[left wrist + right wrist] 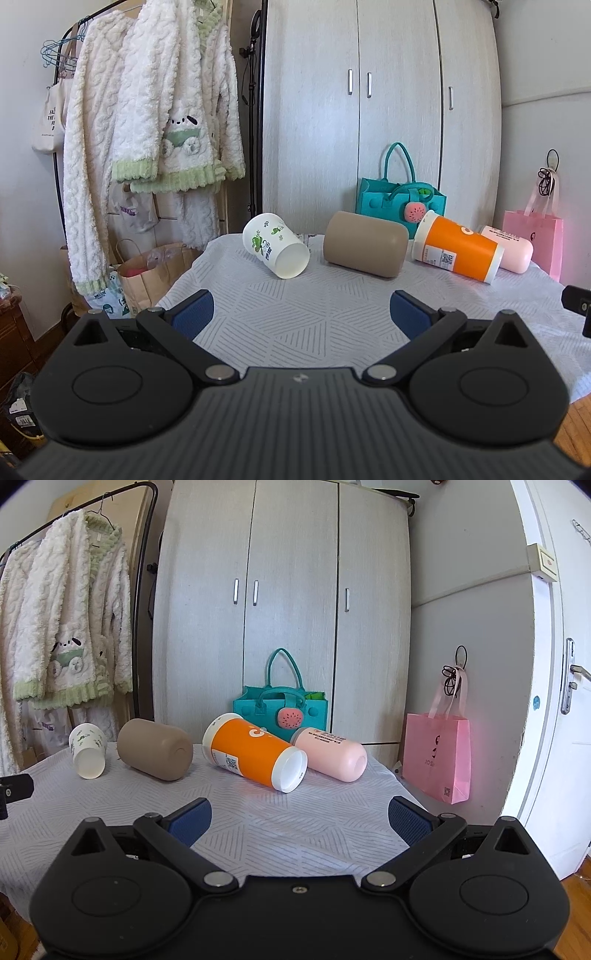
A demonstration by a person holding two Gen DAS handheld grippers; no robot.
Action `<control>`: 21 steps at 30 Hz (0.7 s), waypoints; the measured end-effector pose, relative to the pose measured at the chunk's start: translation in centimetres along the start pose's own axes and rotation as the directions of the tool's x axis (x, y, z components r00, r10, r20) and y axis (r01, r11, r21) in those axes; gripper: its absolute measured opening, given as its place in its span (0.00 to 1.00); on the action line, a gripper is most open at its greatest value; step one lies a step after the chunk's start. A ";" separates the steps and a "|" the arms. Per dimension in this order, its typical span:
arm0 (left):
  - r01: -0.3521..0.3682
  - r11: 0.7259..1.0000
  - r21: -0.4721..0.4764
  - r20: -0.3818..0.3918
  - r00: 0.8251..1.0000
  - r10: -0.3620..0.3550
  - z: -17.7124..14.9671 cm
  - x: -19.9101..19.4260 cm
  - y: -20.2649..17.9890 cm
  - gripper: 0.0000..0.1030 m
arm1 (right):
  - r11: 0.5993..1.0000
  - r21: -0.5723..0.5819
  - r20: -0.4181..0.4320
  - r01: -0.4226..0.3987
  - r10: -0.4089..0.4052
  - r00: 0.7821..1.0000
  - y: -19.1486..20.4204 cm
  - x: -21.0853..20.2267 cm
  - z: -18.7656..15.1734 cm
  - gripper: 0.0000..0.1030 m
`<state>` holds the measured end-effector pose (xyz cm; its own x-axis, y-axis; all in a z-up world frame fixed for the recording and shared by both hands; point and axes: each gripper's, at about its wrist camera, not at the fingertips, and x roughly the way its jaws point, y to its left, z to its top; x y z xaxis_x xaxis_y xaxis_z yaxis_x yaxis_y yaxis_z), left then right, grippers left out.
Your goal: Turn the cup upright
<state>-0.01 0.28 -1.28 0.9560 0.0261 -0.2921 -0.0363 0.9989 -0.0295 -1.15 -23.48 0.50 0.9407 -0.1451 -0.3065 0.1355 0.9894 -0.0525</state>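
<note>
Several cups lie on their sides in a row across the far part of the table (295, 317). From left: a white cup with green leaf print (275, 245) (88, 751), a tan cup (364, 243) (155, 749), an orange cup with white ends (458, 249) (255, 751), and a pink cup (511, 249) (330, 753). My left gripper (301, 314) is open and empty, short of the white and tan cups. My right gripper (299, 821) is open and empty, short of the orange cup.
A teal felt bag (400, 199) (280, 709) stands behind the cups at the table's far edge. A pink paper bag (437, 755) hangs at the right wall. A wardrobe (284, 602) is behind. A rack of fleece clothes (147, 122) and a brown paper bag (155, 273) stand to the left.
</note>
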 end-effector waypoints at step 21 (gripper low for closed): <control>0.011 1.000 -0.009 0.003 1.000 -0.011 -0.1 0.1 -0.2 1.00 | 1.000 0.003 -0.006 -0.001 0.001 1.000 0.0 0.0 -0.2 1.00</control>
<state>0.06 0.09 -1.38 0.9573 0.0156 -0.2885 -0.0288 0.9987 -0.0417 -1.19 -23.54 0.31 0.9391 -0.1444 -0.3118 0.1358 0.9895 -0.0493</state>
